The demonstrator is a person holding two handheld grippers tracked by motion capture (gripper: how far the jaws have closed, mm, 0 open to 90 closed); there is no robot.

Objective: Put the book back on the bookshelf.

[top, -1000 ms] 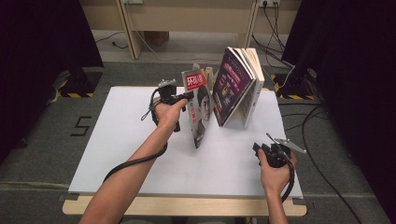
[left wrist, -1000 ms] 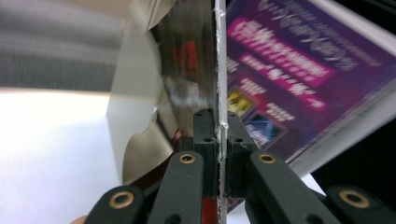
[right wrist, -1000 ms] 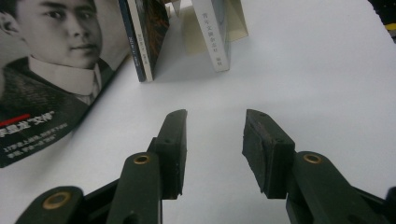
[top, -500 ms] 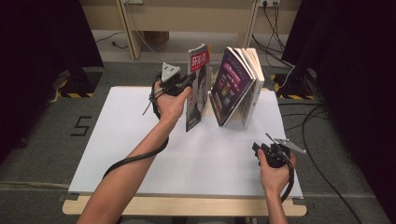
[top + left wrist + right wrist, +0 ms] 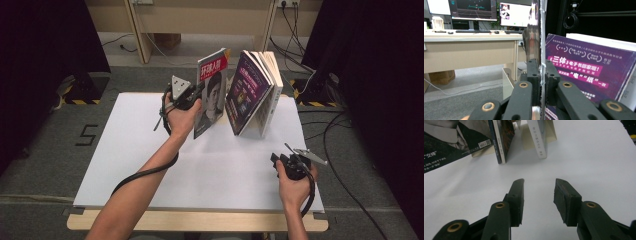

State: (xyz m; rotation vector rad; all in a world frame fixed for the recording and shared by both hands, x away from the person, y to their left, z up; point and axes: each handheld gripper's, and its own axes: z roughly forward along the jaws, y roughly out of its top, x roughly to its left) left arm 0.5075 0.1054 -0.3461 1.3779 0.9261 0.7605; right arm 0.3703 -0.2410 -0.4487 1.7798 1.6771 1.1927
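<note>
At a white table (image 5: 150, 165), a person's left gripper (image 5: 192, 95) clamps a thin magazine (image 5: 211, 92) by its edge, holding it upright and slightly tilted near the table's far side, its cover with a red title band and a portrait facing the high view. In the left gripper view the magazine (image 5: 537, 37) stands edge-on straight up between the two black jaws, which press flat against both of its faces with no gap showing. Just to the right of the held magazine, and apart from it by a narrow gap, a row of books (image 5: 255, 95) stands leaning on the tabletop, the nearest with a purple cover (image 5: 584, 70) that rises just beside the clamped jaws in the left gripper view. The right gripper (image 5: 287, 162) is held low over the near right part of the table, well apart from the magazine and the books, its jaws standing wide with bare tabletop between them in the right gripper view (image 5: 539, 200). From that view the lower edges of the books (image 5: 539, 140) rest on the white surface ahead, and the magazine's lower corner (image 5: 454, 142) hangs at the upper left.
</note>
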